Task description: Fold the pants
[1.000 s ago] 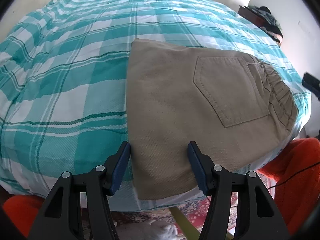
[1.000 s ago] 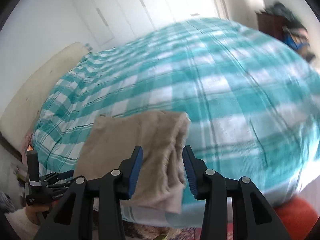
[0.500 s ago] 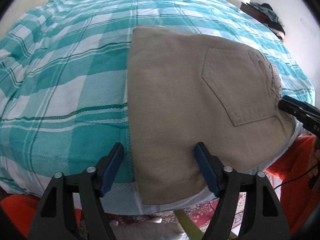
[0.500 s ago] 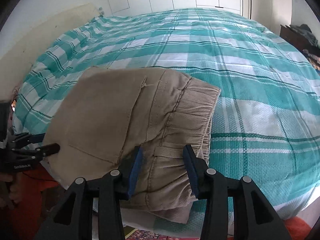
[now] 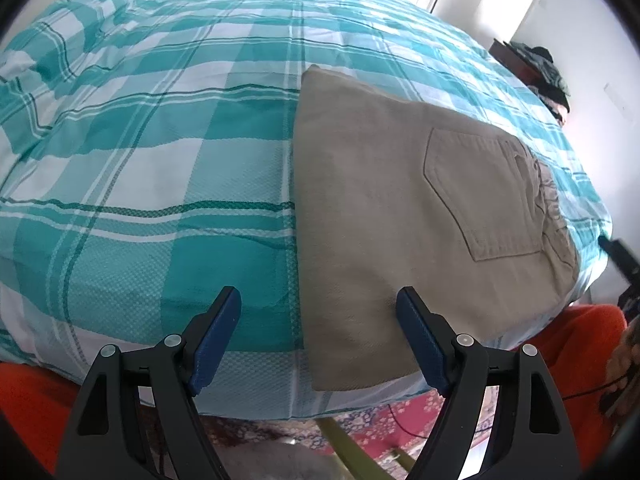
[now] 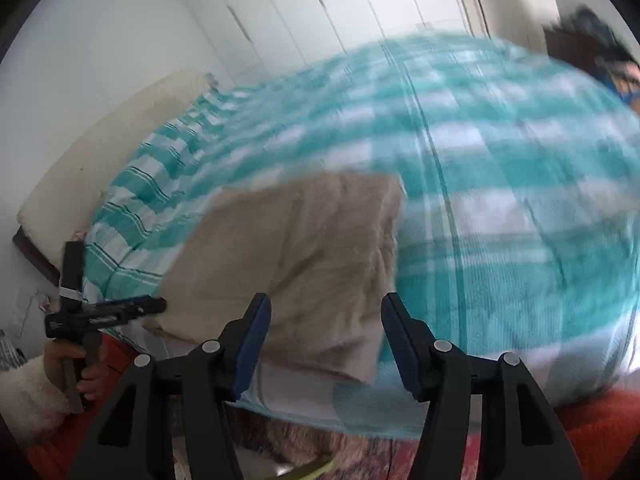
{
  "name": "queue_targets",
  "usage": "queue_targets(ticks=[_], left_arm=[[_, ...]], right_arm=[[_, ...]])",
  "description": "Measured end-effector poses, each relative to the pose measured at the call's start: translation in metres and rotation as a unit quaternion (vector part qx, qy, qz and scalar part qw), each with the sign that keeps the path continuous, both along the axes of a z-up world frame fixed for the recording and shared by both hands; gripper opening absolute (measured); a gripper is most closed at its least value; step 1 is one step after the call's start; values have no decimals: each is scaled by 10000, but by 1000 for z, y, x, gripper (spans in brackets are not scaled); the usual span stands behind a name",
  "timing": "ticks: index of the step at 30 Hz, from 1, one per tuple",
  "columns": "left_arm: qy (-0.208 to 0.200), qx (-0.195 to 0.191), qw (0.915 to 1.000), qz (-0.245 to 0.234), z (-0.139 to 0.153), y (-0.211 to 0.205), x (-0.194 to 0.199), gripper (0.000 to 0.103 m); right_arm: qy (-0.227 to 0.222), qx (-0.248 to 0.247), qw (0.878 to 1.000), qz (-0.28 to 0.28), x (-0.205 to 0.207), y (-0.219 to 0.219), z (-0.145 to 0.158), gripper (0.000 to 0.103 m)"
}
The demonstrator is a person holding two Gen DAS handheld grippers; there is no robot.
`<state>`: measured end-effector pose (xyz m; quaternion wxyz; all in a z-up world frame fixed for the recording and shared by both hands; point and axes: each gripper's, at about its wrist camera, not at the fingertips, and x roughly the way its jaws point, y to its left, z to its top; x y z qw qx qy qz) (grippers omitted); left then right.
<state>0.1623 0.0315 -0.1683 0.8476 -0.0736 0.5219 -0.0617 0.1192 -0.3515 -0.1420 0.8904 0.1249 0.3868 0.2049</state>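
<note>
Right wrist view blurs the pants (image 6: 304, 256); both hand-held grippers (image 5: 318, 312) (image 6: 326, 320) gape empty, just widening.

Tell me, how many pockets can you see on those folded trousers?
1: a stitched back pocket on top of the folded beige trousers, towards the gathered waistband. Others may be hidden in the folds.

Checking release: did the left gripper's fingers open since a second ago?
Yes. The left gripper has just been opening: its left finger now sits off the pants, over the bedspread.
</note>
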Motion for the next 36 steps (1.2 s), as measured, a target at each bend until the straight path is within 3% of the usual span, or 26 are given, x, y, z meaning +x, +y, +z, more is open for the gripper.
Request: queue_targets(ticks=[2, 4, 7, 10, 12, 16, 18, 22, 26, 29, 31, 33, 36], left_arm=[[-5, 17, 10000, -19, -2, -3, 0, 82], [-25, 22, 10000, -36, -3, -4, 0, 82], [-59, 38, 9999, -82, -2, -3, -2, 83], [-142, -73, 9999, -45, -1, 4, -7, 84], [-117, -156, 9998, -4, -5, 6, -6, 86], [-111, -113, 9999, 3, -5, 4, -4, 86], [-123, -82, 9999, -10, -5, 2, -5, 86], [-125, -69, 9999, -7, -5, 2, -5, 86], [-142, -60, 9999, -13, -7, 1, -4, 86], [-176, -43, 9998, -18, -6, 1, -4, 86], [-198, -70, 9998, -22, -6, 1, -5, 86], [-250, -81, 9997, -24, -4, 0, -7, 86], [-454, 119, 9987, -210, 4, -11, -12, 86]], right_arm=[[-268, -19, 9993, 269, -2, 11, 10, 58], [-200, -81, 9980, 593, 2, 29, 5, 58], [716, -464, 9941, 677, 16, 43, -38, 58], [417, 156, 9977, 511, 6, 24, -19, 57], [336, 248, 9987, 293, 3, 12, -12, 57], [1067, 630, 9922, 106, 6, -2, -36, 55], [1208, 772, 9896, 73, 10, -2, -42, 52], [1420, 1172, 9829, -28, 14, -4, -50, 31], [1499, 1148, 9820, -57, 17, -1, -54, 31], [1707, 1707, 9700, -274, 21, -13, -62, 31], [1661, 1848, 9682, -276, 23, -16, -63, 27], [1402, 1428, 9796, -193, 26, -9, -54, 19], [827, 1033, 9912, -105, 23, 4, -27, 17]])
